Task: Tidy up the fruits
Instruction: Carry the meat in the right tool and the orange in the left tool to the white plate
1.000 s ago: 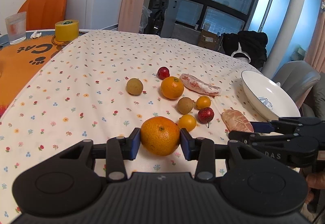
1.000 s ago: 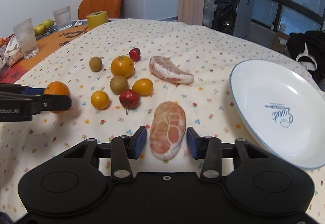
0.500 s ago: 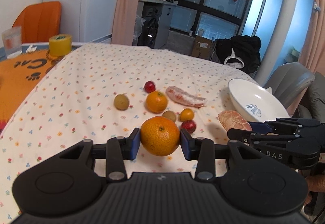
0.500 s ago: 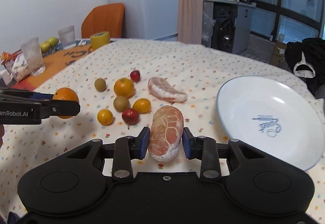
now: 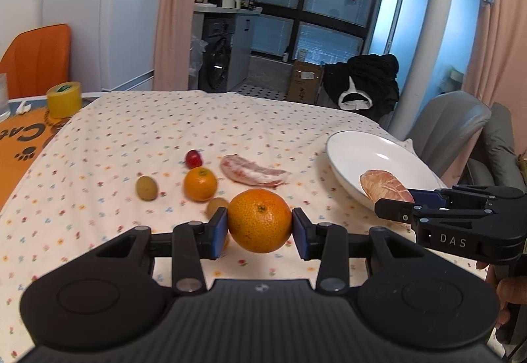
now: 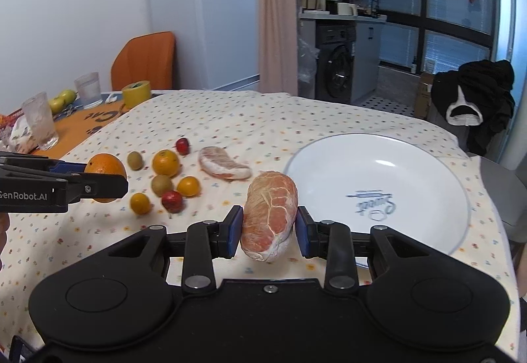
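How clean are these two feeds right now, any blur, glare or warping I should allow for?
Left wrist view: tablecloth and small fruits are motion-smeared, the held orange is sharp, and the pillar bows from fisheye. Right wrist view: sharper overall, with a ceiling-light glare spot on the plate and bowed window frames.

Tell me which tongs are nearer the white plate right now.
Right. The right tongs hold the pomelo segment beside the white plate rim; the left tongs, gripping the large orange, sit farther left.
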Action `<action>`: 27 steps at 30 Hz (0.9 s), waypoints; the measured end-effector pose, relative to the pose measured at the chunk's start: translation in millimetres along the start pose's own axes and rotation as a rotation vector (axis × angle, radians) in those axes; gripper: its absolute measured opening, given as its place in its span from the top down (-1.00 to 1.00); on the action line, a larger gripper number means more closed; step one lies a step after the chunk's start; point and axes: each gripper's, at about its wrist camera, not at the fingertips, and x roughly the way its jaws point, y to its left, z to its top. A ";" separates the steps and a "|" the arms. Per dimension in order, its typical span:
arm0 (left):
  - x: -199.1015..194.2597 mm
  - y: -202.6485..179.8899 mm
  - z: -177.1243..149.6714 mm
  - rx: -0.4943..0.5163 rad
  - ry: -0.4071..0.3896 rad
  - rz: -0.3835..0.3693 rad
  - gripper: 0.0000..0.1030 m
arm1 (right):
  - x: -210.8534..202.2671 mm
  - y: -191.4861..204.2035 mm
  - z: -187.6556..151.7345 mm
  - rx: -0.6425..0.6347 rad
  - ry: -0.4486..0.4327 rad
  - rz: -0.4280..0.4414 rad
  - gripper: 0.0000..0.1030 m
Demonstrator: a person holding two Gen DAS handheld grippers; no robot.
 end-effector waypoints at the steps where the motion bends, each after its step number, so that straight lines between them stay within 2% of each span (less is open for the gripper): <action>1: 1.8 -2.5 0.9 0.004 0.000 -0.003 0.22 | -0.6 -3.3 -0.3 0.004 -0.002 -0.004 0.38; 18: 34.7 -57.6 13.9 0.090 0.016 -0.084 0.22 | -11.6 -53.8 -9.7 0.065 -0.011 -0.082 0.37; 27: 54.9 -71.5 19.6 0.120 0.038 -0.104 0.22 | -4.1 -73.3 -13.6 0.086 -0.005 -0.109 0.37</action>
